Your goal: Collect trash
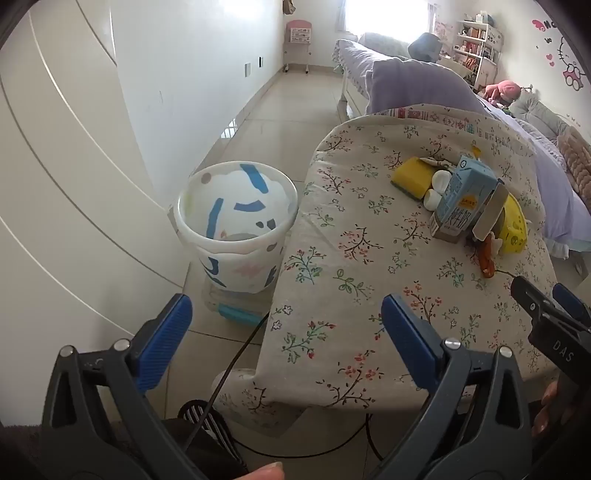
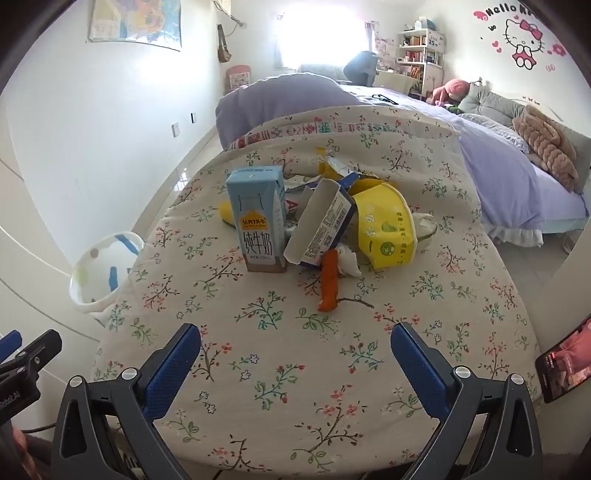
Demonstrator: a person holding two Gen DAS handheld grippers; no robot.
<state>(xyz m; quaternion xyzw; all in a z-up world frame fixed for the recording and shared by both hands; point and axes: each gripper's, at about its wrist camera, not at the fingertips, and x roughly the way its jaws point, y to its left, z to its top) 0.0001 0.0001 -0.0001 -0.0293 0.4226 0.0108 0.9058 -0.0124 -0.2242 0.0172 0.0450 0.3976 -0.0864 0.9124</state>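
L wrist cam sits low at table's near-left edge, facing fwd over floor w/ bin (image 1: pixel 236 218). R wrist cam sits close over cloth (image 2: pixel 314 369), facing trash pile. Both share milk carton (image 1: pixel 463 199), bin, bed (image 2: pixel 498 173).

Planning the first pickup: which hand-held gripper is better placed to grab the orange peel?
Right. The right hand-held gripper is open and faces the orange peel directly; the left hand-held gripper points toward the trash bin.

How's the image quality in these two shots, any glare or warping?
Left wrist view: window blown out white, floor reflecting it, wall lines bowed by the fisheye. Right wrist view: window overexposed, milk carton sharp, dark corners.
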